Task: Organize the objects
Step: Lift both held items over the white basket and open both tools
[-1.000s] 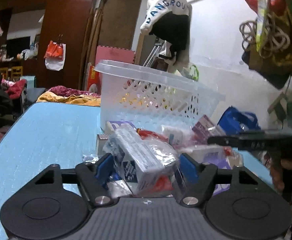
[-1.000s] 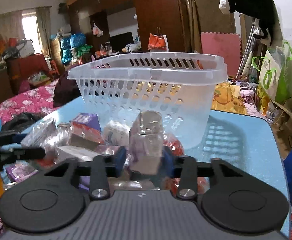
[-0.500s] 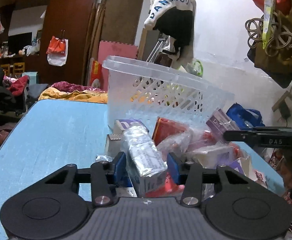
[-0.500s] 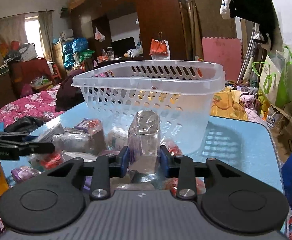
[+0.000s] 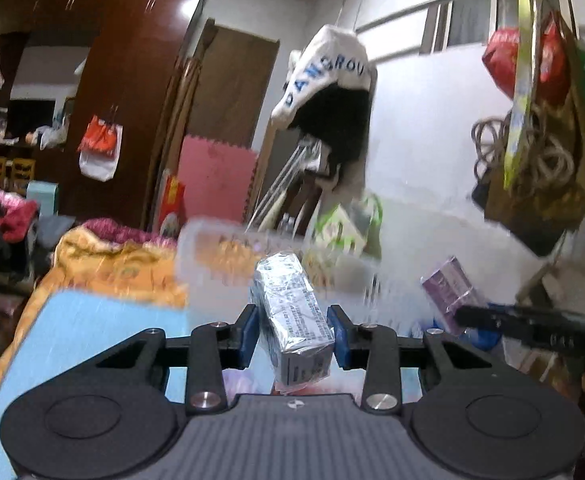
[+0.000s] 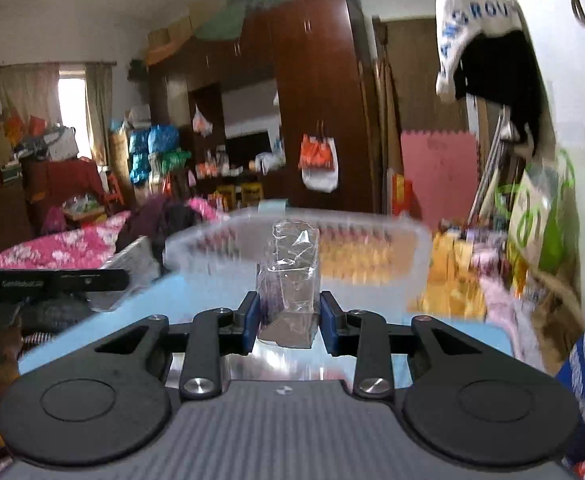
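Closing its jaws on a wrapped white box [image 5: 294, 320], the left gripper [image 5: 295, 336] lifts it above the blue table [image 5: 104, 320] before the blurred clear basket [image 6: 372, 252], while the right gripper [image 6: 289, 322] stays clamped tight on a plastic-wrapped purple box [image 6: 288, 292].

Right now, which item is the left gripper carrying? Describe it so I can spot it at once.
Find the blue table with the clear plastic basket at its far end. In front of that basket the left gripper is closing its jaws on a plastic-wrapped white box with blue print. The purple box to its right is in the right gripper.
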`<action>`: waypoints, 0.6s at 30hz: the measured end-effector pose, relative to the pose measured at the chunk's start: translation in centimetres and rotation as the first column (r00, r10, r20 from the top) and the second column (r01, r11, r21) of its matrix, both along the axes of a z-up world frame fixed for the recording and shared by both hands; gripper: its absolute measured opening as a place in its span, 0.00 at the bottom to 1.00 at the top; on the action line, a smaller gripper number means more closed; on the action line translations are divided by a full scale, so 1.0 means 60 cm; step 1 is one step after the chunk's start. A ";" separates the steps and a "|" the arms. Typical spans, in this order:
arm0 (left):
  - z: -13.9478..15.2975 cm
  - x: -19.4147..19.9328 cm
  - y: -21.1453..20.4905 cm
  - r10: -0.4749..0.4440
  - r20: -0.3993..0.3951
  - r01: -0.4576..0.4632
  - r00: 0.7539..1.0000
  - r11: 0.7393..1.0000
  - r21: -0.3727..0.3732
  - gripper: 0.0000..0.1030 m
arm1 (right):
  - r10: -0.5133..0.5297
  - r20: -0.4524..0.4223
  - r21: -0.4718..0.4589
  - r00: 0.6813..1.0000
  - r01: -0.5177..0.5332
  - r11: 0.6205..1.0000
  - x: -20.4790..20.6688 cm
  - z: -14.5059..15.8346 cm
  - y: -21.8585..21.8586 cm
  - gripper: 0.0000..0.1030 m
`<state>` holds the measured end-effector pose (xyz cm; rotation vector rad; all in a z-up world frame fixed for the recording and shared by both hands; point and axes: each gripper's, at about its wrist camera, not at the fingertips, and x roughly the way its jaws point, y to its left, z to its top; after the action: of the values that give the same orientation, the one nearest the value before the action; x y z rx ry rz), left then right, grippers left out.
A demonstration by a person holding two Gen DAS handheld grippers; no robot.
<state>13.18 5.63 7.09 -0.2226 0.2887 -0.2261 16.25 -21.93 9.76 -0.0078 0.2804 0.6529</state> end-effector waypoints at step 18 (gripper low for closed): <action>0.016 0.074 -0.017 0.059 -0.087 -0.051 0.994 0.995 0.088 0.75 | -0.082 -0.020 -0.161 0.996 0.078 0.984 0.053 -0.002 0.029 1.00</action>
<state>17.64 4.63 8.03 -0.1559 0.3800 -0.1492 19.44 -20.19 9.64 -0.1410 0.3570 0.5495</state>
